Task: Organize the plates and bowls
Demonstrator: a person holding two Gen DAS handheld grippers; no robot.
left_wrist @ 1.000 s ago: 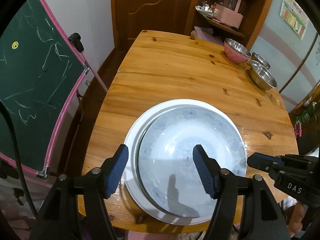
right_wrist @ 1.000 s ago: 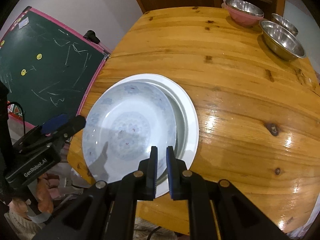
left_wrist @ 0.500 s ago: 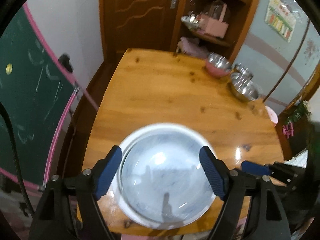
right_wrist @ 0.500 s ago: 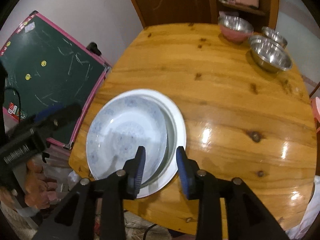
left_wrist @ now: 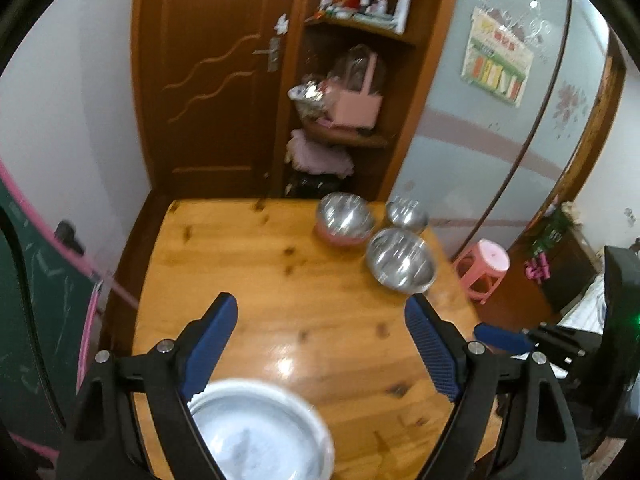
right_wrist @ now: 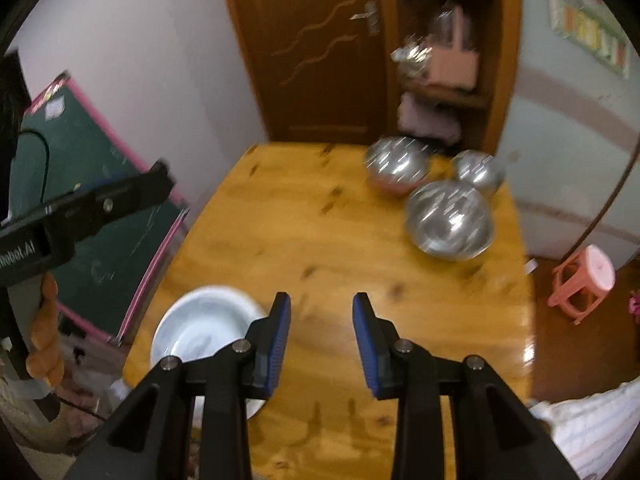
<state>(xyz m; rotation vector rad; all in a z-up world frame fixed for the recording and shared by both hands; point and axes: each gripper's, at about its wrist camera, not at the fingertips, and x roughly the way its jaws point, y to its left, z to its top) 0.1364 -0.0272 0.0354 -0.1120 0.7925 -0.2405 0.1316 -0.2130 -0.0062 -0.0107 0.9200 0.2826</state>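
Change since earlier frames: both claws raised and drawn back from the stacked plates (right_wrist: 202,330); right claw (right_wrist: 320,340) released, left claw (left_wrist: 316,344) spread wide, each empty. Plates: apparently two, stacked, on the table (left_wrist: 280,280) below the left claw, at its near edge. Steel bowls: three, ahead and right of both claws — large (right_wrist: 448,220), pink-based (right_wrist: 396,166), small (right_wrist: 476,168). Right claw judged nearer.
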